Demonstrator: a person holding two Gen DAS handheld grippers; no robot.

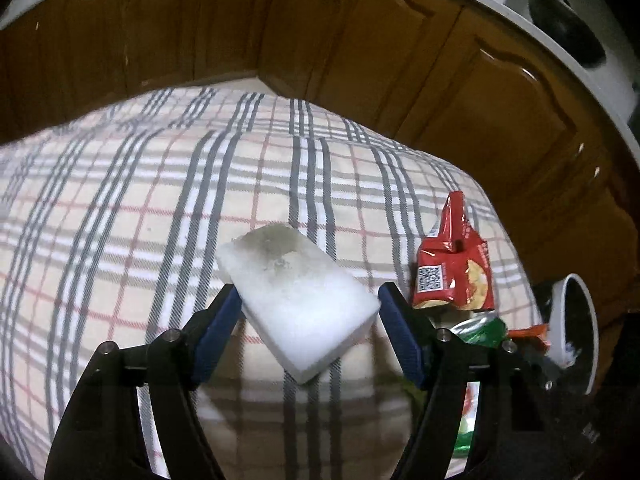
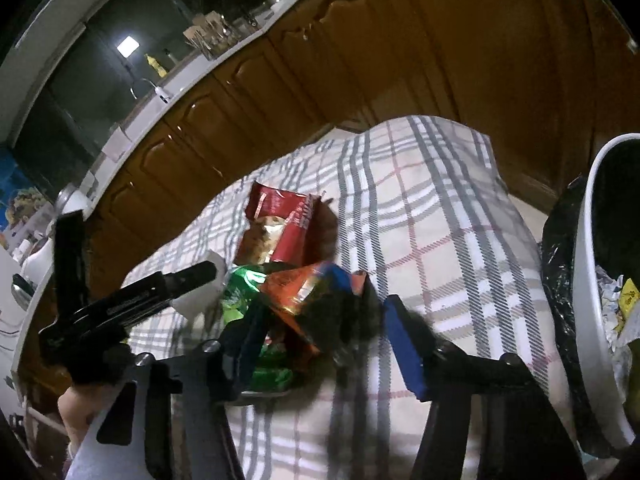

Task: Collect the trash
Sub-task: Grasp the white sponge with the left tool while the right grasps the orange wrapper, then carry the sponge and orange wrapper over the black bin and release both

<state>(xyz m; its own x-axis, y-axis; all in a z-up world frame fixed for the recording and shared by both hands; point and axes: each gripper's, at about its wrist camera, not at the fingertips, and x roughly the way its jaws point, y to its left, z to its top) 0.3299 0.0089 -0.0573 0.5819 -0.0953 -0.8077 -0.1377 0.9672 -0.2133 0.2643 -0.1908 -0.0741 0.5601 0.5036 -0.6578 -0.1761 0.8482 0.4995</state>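
L claw: blue pads w/ a white foam block between them. L pad touches the block's left edge; R pad sits at its right corner, contact looks made but blur makes it hard to confirm. Block is tilted, one corner pointing down toward the camera, greyish smudge on its top face. Appears lifted above the plaid cloth, shadow beneath it.

R of the block on the cloth: red snack bag, standing crumpled, QR code facing the camera. Just below it, green wrapper and orange wrapper, partly hidden behind the L claw's right finger. White trash bin at far R edge, black liner inside.

R wrist view: R claw spread apart, blue pads well separated. Orange wrapper lies against the left pad, over the green wrapper; not pinched from both sides. Red snack bag just beyond them on the plaid cloth. L claw's black body enters from the left, white foam block barely visible at its tip.

Trash bin at R edge, near the cloth's side, black liner folded over rim; crumpled paper and a yellow scrap inside.

Bkgd: brown wood cabinet doors, white counter edge above. Motion blur in both views.
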